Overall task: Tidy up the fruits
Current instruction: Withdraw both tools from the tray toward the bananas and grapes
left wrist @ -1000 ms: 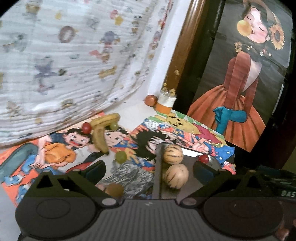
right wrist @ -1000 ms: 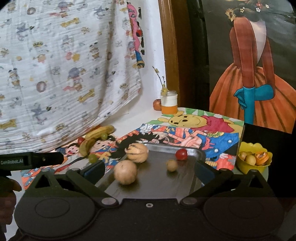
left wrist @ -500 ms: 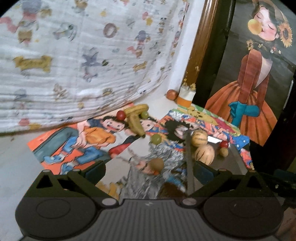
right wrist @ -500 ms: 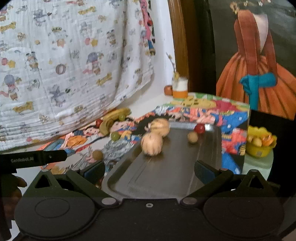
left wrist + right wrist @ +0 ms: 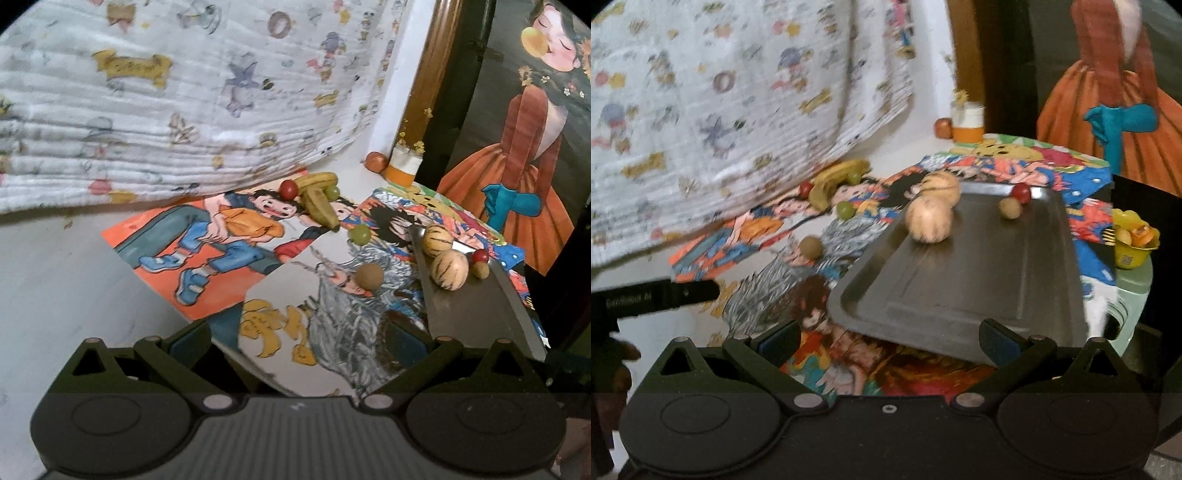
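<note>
A dark metal tray [image 5: 979,280] lies on the cartoon-print cloth and holds two striped tan melons [image 5: 929,221], a small brown fruit [image 5: 1010,209] and a red cherry-like fruit [image 5: 1021,192]. On the cloth to its left lie two bananas [image 5: 317,195], a red fruit [image 5: 288,188], two green grapes [image 5: 359,233] and a brown round fruit [image 5: 369,276]. My left gripper [image 5: 299,339] is open and empty, back from the fruits. My right gripper [image 5: 888,339] is open and empty at the tray's near edge. The tray also shows in the left wrist view [image 5: 476,306].
A patterned white blanket [image 5: 166,92] hangs behind the cloth. A small jar with an orange base [image 5: 404,168] and a brown fruit [image 5: 376,161] stand at the back by a wooden frame. A yellow bowl of fruit [image 5: 1134,240] sits right of the tray.
Both grippers have drawn back and up from the fruits, so the tray and loose fruits look smaller and farther. Both stay open and empty.
</note>
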